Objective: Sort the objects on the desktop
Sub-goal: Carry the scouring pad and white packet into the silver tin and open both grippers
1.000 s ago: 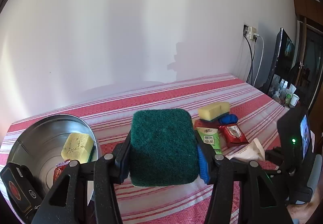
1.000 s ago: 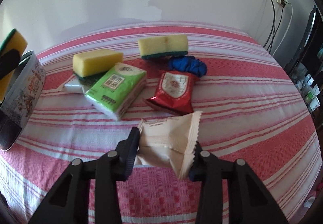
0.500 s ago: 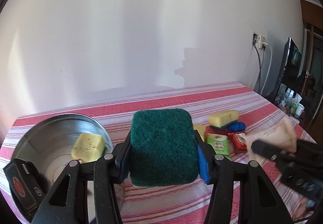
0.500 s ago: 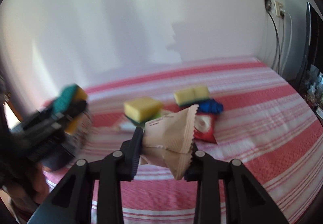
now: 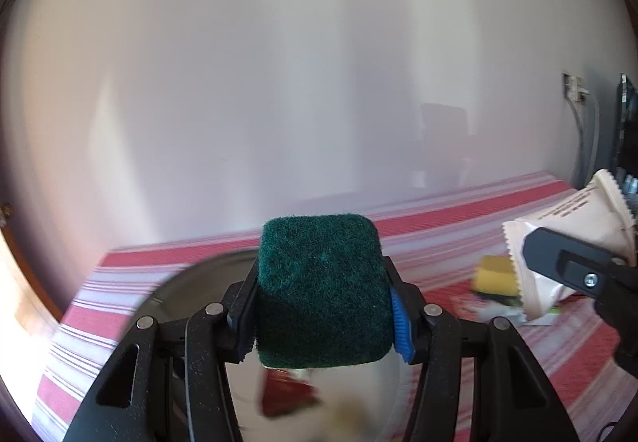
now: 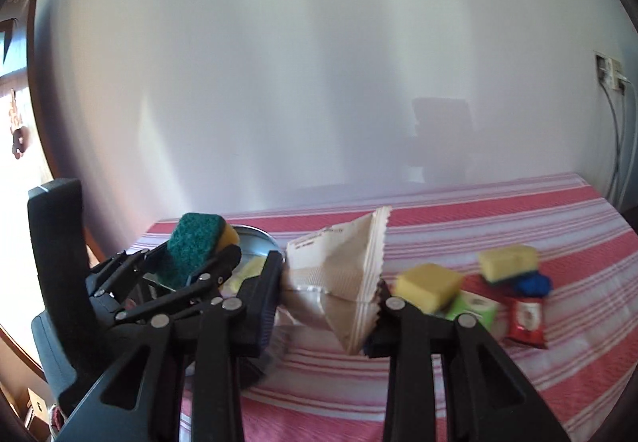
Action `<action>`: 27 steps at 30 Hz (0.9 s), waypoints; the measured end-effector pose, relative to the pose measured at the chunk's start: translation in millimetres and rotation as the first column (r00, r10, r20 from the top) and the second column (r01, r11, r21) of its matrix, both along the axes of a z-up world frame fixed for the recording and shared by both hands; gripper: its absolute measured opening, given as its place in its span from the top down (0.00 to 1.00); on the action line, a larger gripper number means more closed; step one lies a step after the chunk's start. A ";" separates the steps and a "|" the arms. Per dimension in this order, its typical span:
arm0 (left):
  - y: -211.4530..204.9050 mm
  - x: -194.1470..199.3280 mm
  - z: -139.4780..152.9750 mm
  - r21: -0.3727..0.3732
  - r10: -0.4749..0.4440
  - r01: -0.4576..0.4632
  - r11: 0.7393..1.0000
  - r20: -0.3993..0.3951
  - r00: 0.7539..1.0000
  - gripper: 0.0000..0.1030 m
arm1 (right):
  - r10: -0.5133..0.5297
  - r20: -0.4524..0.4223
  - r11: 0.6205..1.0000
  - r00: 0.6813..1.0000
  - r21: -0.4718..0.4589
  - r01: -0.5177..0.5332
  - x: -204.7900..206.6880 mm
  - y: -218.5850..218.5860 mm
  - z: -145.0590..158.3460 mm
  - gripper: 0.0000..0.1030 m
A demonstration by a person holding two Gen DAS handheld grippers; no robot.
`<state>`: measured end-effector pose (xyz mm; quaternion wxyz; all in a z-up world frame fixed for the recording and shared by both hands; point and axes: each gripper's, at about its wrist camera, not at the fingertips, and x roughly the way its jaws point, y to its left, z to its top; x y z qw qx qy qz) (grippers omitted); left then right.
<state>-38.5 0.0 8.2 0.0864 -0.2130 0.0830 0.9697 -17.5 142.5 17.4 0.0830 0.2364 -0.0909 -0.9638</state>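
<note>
Left gripper (image 5: 321,298): clamped on sponge (image 5: 321,294) above bowl (image 6: 255,238) (drop pending). Right gripper (image 6: 327,302): clamped on packet (image 6: 343,274); bowl ahead-left, apparently next destination.

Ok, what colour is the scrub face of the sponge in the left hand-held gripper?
Dark green scrub face on the sponge, with a yellow body behind it; the face shows best in the left wrist view.

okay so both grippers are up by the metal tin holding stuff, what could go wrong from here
1. The left gripper with its sponge and the right gripper with its beige packet hang close together over the tin; they could bump.
2. The packet is pinched near its lower end and looks limp, so it might slip or land outside the tin.
</note>
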 end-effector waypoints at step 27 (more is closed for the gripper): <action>-76.4 -53.7 -17.8 -0.058 0.264 -0.260 0.964 0.076 0.961 0.46 | 0.085 -0.071 0.994 0.994 -0.059 -0.089 -77.6 -67.6 -5.0 0.71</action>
